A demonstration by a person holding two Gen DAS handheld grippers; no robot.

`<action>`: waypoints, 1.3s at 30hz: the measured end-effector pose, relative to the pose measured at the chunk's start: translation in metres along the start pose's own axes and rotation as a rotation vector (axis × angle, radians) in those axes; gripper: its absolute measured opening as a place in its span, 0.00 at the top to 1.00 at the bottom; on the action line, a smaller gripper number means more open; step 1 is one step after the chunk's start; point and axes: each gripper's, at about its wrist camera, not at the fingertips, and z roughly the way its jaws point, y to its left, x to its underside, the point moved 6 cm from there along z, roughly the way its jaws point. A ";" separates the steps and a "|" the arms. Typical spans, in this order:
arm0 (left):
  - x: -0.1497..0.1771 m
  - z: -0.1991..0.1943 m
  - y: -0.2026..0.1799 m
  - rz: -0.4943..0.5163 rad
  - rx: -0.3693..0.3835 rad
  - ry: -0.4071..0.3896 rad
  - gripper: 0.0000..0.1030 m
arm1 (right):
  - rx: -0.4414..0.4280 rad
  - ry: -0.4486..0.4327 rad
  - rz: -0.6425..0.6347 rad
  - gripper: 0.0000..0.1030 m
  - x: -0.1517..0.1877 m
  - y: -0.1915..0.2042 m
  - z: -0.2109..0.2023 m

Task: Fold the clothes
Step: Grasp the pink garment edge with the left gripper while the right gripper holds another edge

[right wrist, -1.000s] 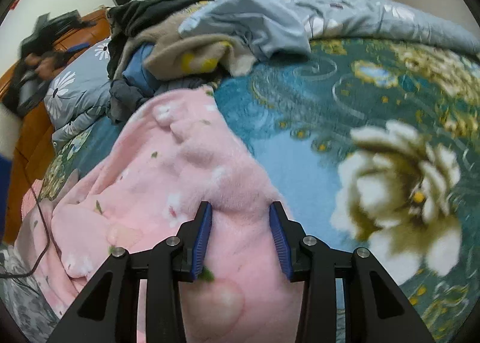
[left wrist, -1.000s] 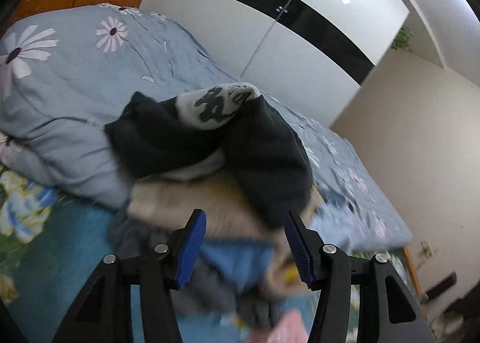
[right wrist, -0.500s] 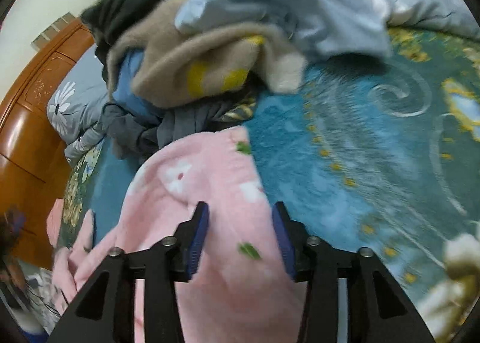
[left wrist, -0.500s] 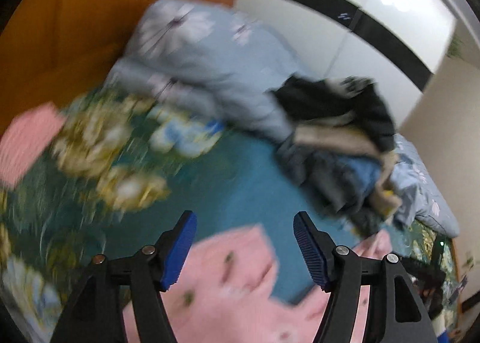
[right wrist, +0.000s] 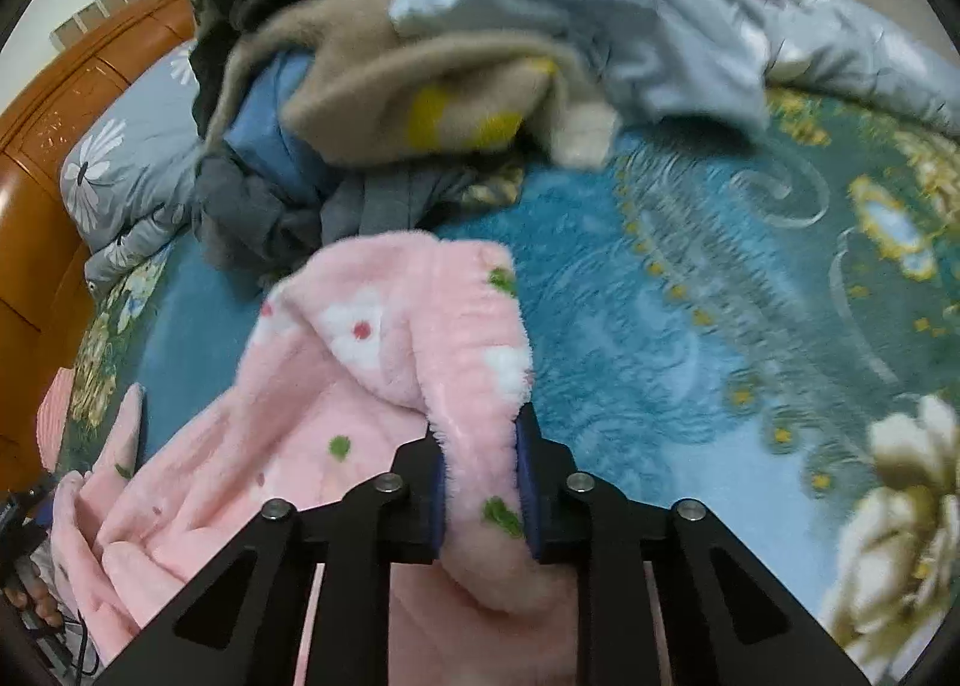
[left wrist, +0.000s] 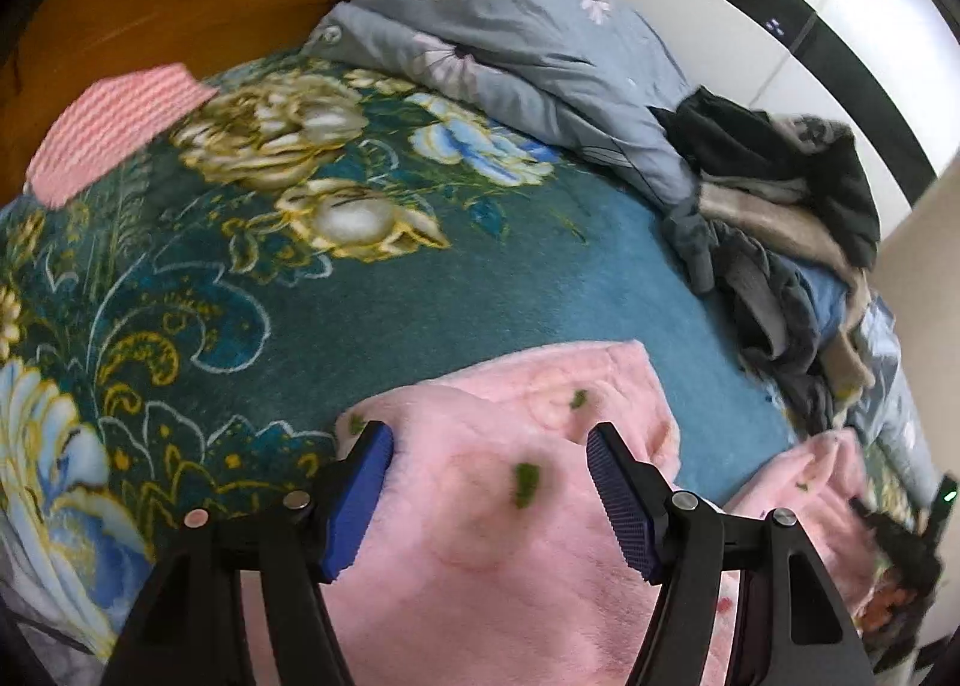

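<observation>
On the bed's teal floral blanket (left wrist: 372,290), the right gripper (right wrist: 480,482) pinches a bunched edge of the pink fleece garment (right wrist: 384,362) while the left gripper (left wrist: 489,491) hovers wide above it; the soft, light, floppy fabric looks best held at corners or hems.

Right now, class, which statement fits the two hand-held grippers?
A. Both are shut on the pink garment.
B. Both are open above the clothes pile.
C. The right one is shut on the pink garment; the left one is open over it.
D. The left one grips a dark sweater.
C: the right hand-held gripper pinches a fold of the pink garment, while the left hand-held gripper has its jaws spread wide over it.
</observation>
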 end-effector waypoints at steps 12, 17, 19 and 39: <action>0.011 -0.003 -0.046 0.141 0.039 -0.009 0.31 | 0.074 -0.263 0.262 0.84 -0.052 -0.122 -0.112; 0.007 -0.001 -0.061 0.149 0.071 -0.007 0.31 | 0.114 -0.207 0.344 0.84 -0.030 -0.159 -0.104; 0.001 0.009 -0.068 0.159 0.070 0.012 0.31 | 0.125 -0.184 0.365 0.84 -0.021 -0.170 -0.100; 0.003 0.129 -0.094 0.205 -0.128 0.252 0.31 | 0.247 -0.126 0.143 0.83 -0.008 -0.142 -0.086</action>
